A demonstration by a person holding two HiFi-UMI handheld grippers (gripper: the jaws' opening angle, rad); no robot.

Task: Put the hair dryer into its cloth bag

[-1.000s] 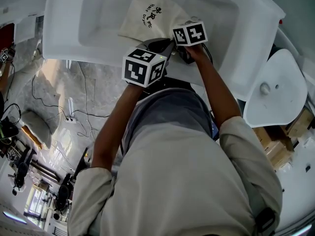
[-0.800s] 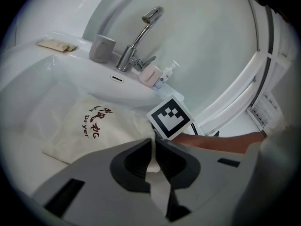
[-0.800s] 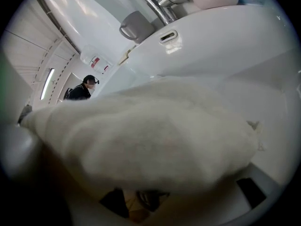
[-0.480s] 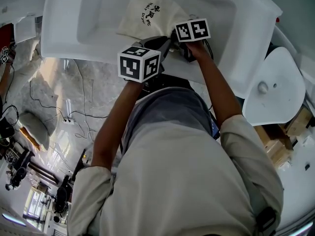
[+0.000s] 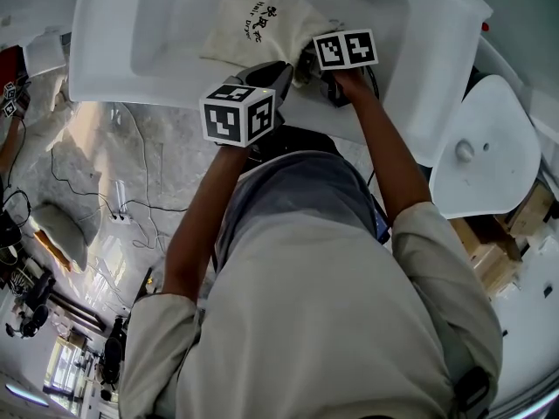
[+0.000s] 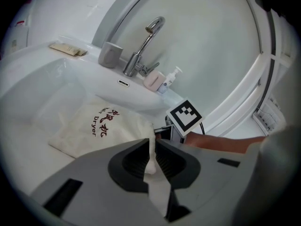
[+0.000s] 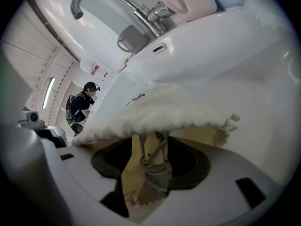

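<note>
A cream cloth bag (image 5: 253, 29) with dark red print lies in the white sink basin (image 5: 166, 59). My left gripper (image 5: 291, 73) is shut on a fold of the bag's near edge (image 6: 149, 161), and the cloth runs up between its pads. My right gripper (image 5: 308, 59) is shut on the bag's rim and drawstring (image 7: 153, 157), lifting the frayed rim (image 7: 160, 109) off the basin. From the left gripper view the right gripper's marker cube (image 6: 184, 117) sits just past the bag's corner. A black cord (image 6: 203, 124) runs beside it. I cannot make out the hair dryer itself.
A chrome tap (image 6: 141, 46), a grey cup (image 6: 110, 54), a pink soap box (image 6: 154, 80) and a pump bottle (image 6: 170, 79) stand on the basin's back ledge. A white round seat (image 5: 485, 155) and cardboard boxes (image 5: 489, 260) are at the right. Cables (image 5: 122, 208) lie on the marble floor.
Both marker cubes have rolled a little and edged up and left in the head view, taking the bag's near edge with them. Both grips are unchanged.
</note>
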